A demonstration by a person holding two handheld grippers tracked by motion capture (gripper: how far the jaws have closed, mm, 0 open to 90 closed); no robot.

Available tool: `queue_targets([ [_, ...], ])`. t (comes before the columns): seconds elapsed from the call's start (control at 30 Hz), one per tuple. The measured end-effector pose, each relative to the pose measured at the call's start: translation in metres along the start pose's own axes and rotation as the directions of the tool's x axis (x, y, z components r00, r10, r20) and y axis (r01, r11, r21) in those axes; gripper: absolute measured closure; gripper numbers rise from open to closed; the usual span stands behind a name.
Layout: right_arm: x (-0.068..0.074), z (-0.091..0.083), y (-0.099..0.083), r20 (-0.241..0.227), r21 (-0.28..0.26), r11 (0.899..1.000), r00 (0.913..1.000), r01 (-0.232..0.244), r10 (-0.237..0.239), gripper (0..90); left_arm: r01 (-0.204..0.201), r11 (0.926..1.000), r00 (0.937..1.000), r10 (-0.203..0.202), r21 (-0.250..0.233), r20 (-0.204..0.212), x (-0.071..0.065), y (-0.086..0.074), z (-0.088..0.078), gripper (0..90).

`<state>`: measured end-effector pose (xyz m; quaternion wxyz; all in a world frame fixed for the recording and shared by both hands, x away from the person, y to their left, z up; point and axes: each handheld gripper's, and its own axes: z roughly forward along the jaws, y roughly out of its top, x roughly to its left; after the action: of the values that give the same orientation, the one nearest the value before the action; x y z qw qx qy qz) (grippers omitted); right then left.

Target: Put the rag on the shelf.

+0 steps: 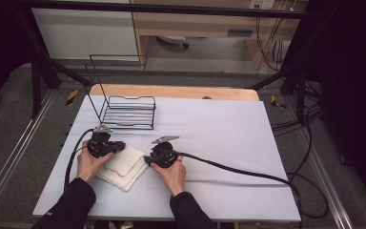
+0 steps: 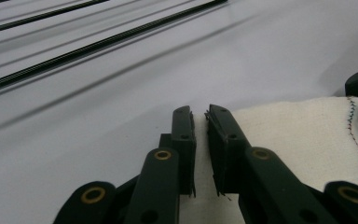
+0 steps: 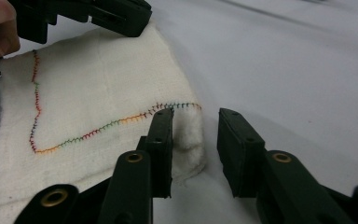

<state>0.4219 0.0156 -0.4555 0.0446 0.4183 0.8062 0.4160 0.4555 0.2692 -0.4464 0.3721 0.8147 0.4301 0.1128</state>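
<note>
White-covered surface (image 1: 219,129) carrying a folded cream cloth (image 1: 124,166) with multicoloured stitching, near a black wire rack (image 1: 126,112); left tongs (image 2: 200,114) clamped on the cloth's edge; right tongs (image 3: 195,122) part-open, straddling a raised corner fold, not yet pinching.

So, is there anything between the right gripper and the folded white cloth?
Nothing visible. The right gripper sits at the corner of the cloth, with that corner between its jaws. The left gripper is at the cloth's opposite edge, out of the way.
</note>
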Motion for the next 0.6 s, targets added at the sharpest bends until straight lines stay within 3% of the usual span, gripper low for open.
queue_targets([
  [0.2,0.001,0.001,-0.001,-0.029,0.004,0.999,0.9988,-0.04,0.04,80.9,0.011,0.9999,0.9999,-0.011,0.001,0.006,0.0,0.0,-0.001,82.6],
  [0.33,0.001,0.0,0.0,-0.035,0.008,0.999,0.9981,-0.05,0.05,83.1,0.03,0.9995,0.9994,-0.03,-0.004,0.017,0.003,0.001,-0.003,83.5],
  [0.4,0.001,-0.001,0.001,-0.035,0.004,0.999,0.9983,-0.045,0.046,83.5,0.044,0.9988,0.9987,-0.043,-0.022,0.028,0.004,0.001,-0.008,83.6],
  [0.6,0.005,-0.009,0.004,-0.055,-0.046,0.999,0.9981,-0.029,0.026,83.8,0.029,0.9959,0.9991,-0.027,-0.085,0.032,0.003,0.003,-0.027,83.7],
])
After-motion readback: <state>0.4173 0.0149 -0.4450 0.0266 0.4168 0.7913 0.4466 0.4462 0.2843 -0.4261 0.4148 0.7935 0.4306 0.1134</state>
